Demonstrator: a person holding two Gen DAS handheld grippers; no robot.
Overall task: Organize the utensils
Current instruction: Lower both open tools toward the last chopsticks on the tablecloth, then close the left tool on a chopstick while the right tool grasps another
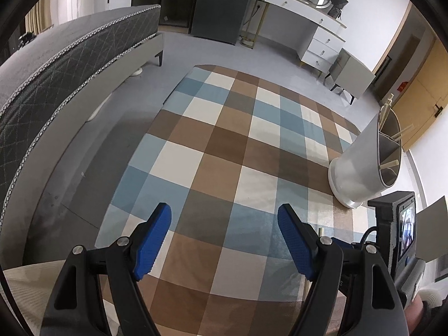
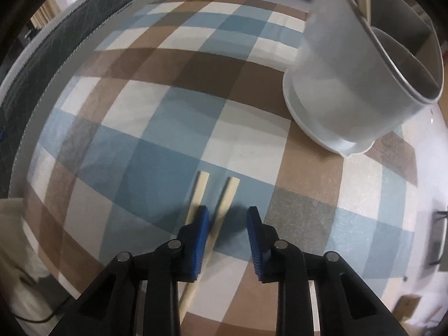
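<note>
A table covered in a checked cloth of blue, brown and cream squares carries the work. In the right wrist view, two pale wooden chopsticks lie side by side on a blue square of the cloth, their blunt ends pointing away from the camera. The right gripper points steeply down over them with its blue-padded jaws partly closed: the right-hand chopstick runs up through the gap between the pads, close against the left pad, while the left-hand chopstick passes under or just outside that same pad. The right pad stands clear of the wood, and whether the left pad actually presses on a stick cannot be told through the blur. Well apart from them, toward the far right of the cloth, stands a white utensil holder on a wider round base, its inside split by walls into compartments; a pale stick rises from its far compartment. In the left wrist view the left gripper hangs above bare cloth with its jaws wide apart and nothing between them. The same holder shows at the right edge there, with several pale sticks leaning in its compartments. Beyond the table are a grey bed, a dark fridge and a white dressing table with a mirror.
</note>
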